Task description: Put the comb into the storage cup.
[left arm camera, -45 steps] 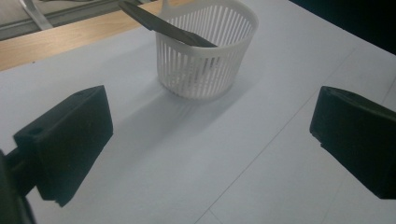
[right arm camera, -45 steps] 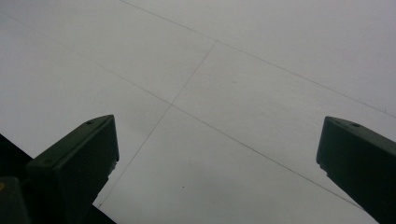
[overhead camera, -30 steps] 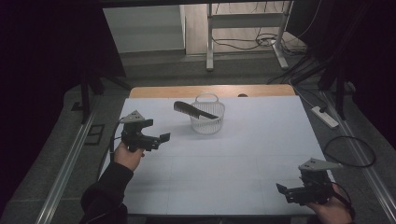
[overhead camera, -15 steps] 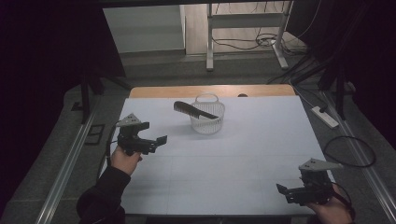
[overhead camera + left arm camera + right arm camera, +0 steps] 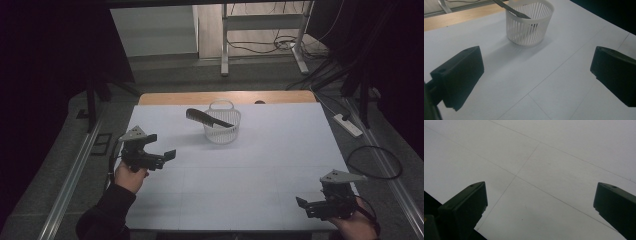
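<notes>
standing well apart from both wide-open, empty tongs, the white basket holds a dark comb.

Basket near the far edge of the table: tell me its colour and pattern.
White basket with narrow vertical slits around its wall; clearest in the left gripper view.

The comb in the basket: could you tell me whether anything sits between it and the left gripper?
Nothing visible does. The left gripper is open and points toward the basket, where the comb leans over the rim; bare white table lies between them.
</notes>
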### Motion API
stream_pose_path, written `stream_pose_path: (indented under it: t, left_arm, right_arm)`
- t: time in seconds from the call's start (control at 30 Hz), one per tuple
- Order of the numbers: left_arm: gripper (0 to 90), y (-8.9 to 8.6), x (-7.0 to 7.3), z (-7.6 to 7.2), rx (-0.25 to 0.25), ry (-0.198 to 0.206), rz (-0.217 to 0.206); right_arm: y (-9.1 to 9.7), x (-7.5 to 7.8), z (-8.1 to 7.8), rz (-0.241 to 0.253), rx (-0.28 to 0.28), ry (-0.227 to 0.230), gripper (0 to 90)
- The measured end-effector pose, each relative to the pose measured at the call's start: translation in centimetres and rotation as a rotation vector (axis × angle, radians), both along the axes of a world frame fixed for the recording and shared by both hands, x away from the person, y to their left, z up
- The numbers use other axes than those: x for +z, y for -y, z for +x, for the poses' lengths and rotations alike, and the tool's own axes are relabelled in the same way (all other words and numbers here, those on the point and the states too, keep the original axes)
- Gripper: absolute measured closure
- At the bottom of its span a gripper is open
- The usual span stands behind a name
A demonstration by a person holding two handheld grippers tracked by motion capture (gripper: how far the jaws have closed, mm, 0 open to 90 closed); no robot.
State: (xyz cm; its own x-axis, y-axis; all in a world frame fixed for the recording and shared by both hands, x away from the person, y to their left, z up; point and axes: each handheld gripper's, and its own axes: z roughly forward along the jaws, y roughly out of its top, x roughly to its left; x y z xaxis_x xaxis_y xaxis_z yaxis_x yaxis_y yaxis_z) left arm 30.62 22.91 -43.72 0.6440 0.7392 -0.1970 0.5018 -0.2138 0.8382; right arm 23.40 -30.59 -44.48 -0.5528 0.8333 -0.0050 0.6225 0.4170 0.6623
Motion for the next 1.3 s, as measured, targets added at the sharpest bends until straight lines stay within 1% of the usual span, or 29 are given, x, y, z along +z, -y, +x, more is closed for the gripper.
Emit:
stream_pose_path:
  t: [0.33,0.7,0.93,1.23,1.3]
  left_arm:
    - [0.0,-0.3,0.0,-1.0,0.022,-0.009,0.008]
    - [0.0,-0.4,-0.1,-2.0,0.024,-0.023,0.003]
    - [0.0,-0.5,-0.2,-2.8,0.025,-0.025,0.013]
    - [0.0,-0.7,-0.3,-3.6,0.031,-0.029,0.012]
    - [0.0,-0.8,-0.2,-3.8,0.034,-0.024,0.017]
  right_arm:
    - [0.0,0.0,0.0,-0.002,-0.001,0.001,0.0]
    - [0.0,0.0,0.0,-0.003,-0.002,0.002,0.0]
    - [0.0,0.0,0.0,-0.003,-0.003,0.003,0.0]
    - [0.0,0.0,0.0,-0.002,-0.004,0.003,0.0]
    - [0.0,0.0,0.0,-0.003,-0.004,0.003,0.0]
